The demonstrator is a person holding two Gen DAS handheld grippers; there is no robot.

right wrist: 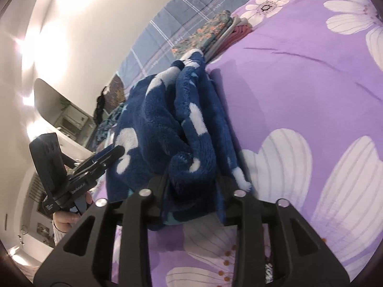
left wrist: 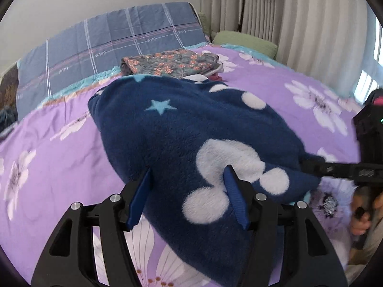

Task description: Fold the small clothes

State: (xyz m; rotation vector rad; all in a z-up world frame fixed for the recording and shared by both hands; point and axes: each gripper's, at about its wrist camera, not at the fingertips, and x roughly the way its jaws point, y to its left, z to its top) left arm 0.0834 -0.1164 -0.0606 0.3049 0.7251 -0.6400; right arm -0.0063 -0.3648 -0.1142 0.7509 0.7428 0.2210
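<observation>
A navy fleece garment (left wrist: 191, 138) with white mouse-head shapes and light blue stars lies on the purple floral bedspread (left wrist: 59, 162). My left gripper (left wrist: 189, 186) is open, its blue fingers (left wrist: 141, 196) standing over the garment's near edge. In the right wrist view the garment (right wrist: 172, 124) is bunched in folds. My right gripper (right wrist: 191, 181) has a thick fold of it between its jaws. The right gripper also shows in the left wrist view (left wrist: 311, 165), at the garment's right corner. The left gripper shows in the right wrist view (right wrist: 112, 153), at the garment's left edge.
A stack of folded clothes with a floral piece on top (left wrist: 170, 64) lies behind the garment. A blue plaid pillow (left wrist: 107, 45) and a green cushion (left wrist: 244, 40) sit at the head of the bed. Curtains (left wrist: 299, 16) hang at the right.
</observation>
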